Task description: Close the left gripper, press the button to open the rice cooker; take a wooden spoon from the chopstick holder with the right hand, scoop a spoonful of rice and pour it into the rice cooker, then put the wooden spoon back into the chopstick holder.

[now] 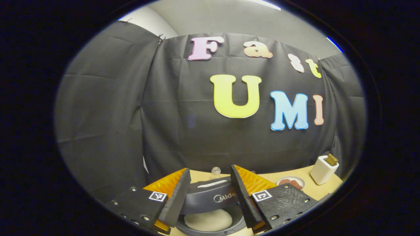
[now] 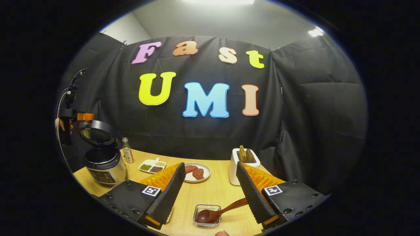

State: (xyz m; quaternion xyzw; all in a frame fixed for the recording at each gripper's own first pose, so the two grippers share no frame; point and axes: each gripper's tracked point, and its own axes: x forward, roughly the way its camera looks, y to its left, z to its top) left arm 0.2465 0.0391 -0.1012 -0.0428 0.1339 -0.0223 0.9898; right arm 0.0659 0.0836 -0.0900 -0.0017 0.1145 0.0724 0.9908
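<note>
Left gripper view: left gripper [image 1: 210, 193] hangs above the rice cooker [image 1: 210, 209], fingers spread apart, nothing between them. Cooker lid [image 1: 210, 196] is raised; white rice shows in the inner pot below. Behind it on the counter [image 1: 279, 177]: a small clear bottle [image 1: 215, 170], a plate of reddish pieces [image 1: 291, 182], and the white chopstick holder [image 1: 323, 170] at far right with a wooden piece sticking out of the top.

Right gripper view: right gripper [image 2: 210, 193] fingers apart. The wooden spoon [image 2: 220, 212] has its bowl resting in a small glass dish [image 2: 206, 214] near the bottom of the view; its handle runs up to the right-hand finger, touching or passing behind it. Cannot tell whether it is gripped; the other finger is well clear of it. Chopstick holder [image 2: 241, 168] stands upright just behind, holding two wooden utensils. Plate [image 2: 196, 172] sits mid-counter, a divided tray of grains [image 2: 152, 166] to its left, the bottle [image 2: 127, 150] beside that. Rice cooker [image 2: 104, 160] at far left, lid up, the left gripper [image 2: 83, 116] above it, held by a hand [image 2: 60, 126].
</note>
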